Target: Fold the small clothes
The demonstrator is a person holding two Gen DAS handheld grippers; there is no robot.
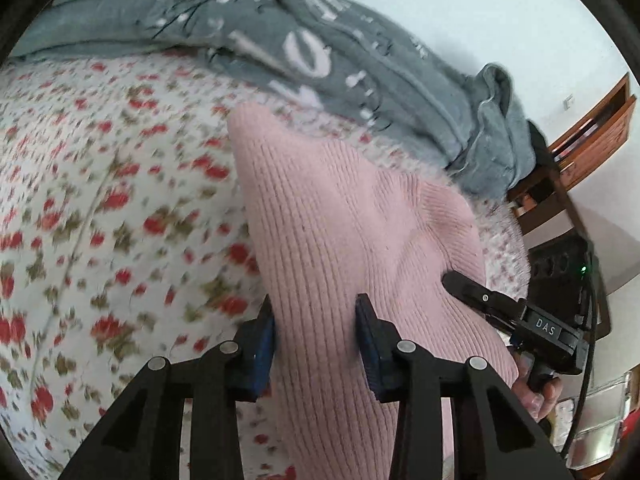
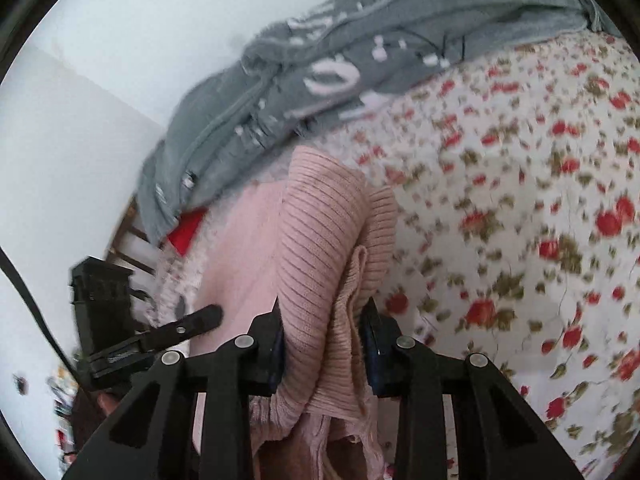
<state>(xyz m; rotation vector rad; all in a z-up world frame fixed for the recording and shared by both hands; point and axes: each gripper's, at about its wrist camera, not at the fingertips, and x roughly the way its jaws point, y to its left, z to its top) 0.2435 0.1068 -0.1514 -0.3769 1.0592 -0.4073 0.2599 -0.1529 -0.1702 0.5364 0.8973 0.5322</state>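
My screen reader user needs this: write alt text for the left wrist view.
The left claw grips a pink ribbed knit garment lifted over a white bedsheet with red flowers. A grey fleece blanket with white print lies behind, and the right claw holds the garment's far edge.

A bed in a red-flowered sheet (image 1: 100, 200) carries a pink ribbed knit (image 1: 340, 220); beyond the knit lies a grey lettered blanket (image 1: 320, 48).
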